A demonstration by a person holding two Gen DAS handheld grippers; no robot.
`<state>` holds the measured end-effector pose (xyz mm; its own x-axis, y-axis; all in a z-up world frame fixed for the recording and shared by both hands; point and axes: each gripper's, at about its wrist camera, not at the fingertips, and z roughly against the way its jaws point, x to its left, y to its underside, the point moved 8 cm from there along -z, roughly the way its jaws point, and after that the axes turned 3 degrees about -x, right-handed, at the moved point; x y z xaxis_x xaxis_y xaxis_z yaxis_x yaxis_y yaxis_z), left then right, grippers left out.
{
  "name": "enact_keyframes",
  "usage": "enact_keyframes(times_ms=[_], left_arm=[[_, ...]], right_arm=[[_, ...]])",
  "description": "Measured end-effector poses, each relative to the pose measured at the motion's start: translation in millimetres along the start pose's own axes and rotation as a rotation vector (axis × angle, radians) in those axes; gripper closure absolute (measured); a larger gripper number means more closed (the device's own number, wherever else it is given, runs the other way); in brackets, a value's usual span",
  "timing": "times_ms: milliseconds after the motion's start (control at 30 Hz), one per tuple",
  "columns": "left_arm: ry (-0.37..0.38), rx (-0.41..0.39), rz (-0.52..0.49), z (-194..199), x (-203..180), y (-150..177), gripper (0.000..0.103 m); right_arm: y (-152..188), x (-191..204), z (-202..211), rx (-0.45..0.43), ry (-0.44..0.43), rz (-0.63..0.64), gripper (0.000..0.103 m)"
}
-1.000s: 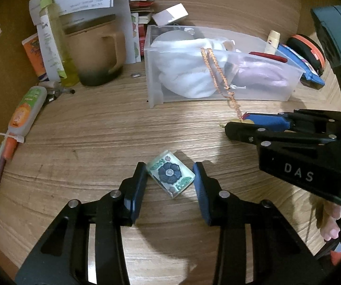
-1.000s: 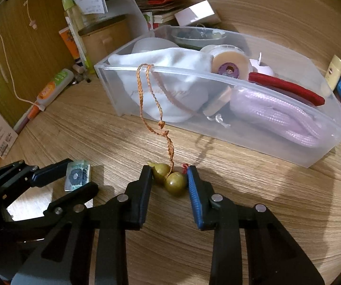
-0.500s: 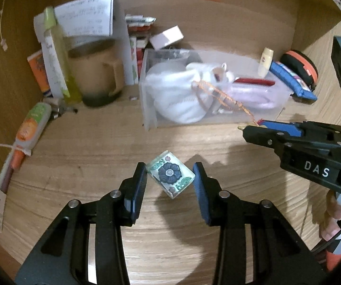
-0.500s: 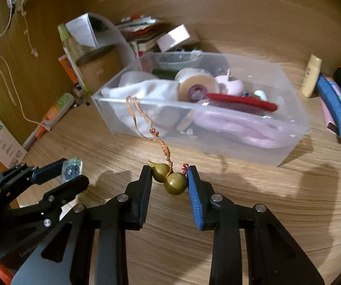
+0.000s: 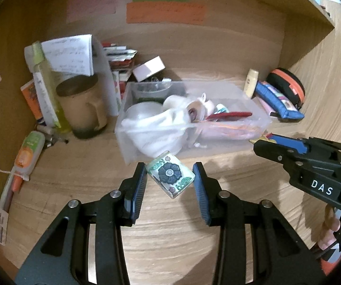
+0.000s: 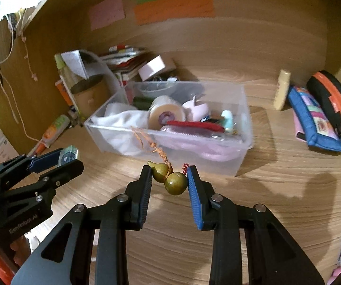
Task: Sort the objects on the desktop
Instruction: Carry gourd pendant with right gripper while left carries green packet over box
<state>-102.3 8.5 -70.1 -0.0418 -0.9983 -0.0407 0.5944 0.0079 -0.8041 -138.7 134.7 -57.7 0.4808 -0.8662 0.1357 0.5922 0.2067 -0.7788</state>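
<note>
My left gripper (image 5: pixel 170 178) is shut on a small clear tile with a dark flower (image 5: pixel 169 174) and holds it in the air in front of the clear plastic bin (image 5: pixel 258 112). It also shows in the right wrist view (image 6: pixel 67 156). My right gripper (image 6: pixel 169 178) is shut on an olive gourd charm (image 6: pixel 170 179), whose orange cord (image 6: pixel 150 143) runs up to the bin's front wall (image 6: pixel 168 149). The bin holds a white cloth (image 5: pixel 156 128), a tape roll (image 6: pixel 166 116), a red tool (image 6: pixel 196 125) and a pink item. The right gripper appears at the right of the left wrist view (image 5: pixel 255 142).
A tan mug (image 5: pixel 82 108), a tall yellow-green bottle (image 5: pixel 45 83), papers and a glue tube (image 5: pixel 28 152) stand at the left. A blue pouch (image 6: pixel 312 121), an orange-rimmed black case (image 6: pixel 331 102) and a cream tube (image 6: pixel 281 89) lie at the right. Wooden walls enclose the desk.
Both grippers have risen and pulled back from the desk with their objects. The bin now looks farther away and the back wall with coloured notes has come into view.
</note>
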Motion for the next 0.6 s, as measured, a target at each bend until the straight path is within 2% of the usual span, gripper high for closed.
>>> enact_keyframes(times_ms=[300,600], left_arm=[[0.016,-0.025,-0.003,-5.4,-14.2,-18.6,0.064],[0.033,-0.051,0.036,-14.2,-5.0,-47.6,0.064]], right_arm=[[-16.1,-21.7,14.8,-0.043,0.027,-0.007,0.076],[-36.0,-27.5,12.1,-0.073,0.035,-0.001,0.075]])
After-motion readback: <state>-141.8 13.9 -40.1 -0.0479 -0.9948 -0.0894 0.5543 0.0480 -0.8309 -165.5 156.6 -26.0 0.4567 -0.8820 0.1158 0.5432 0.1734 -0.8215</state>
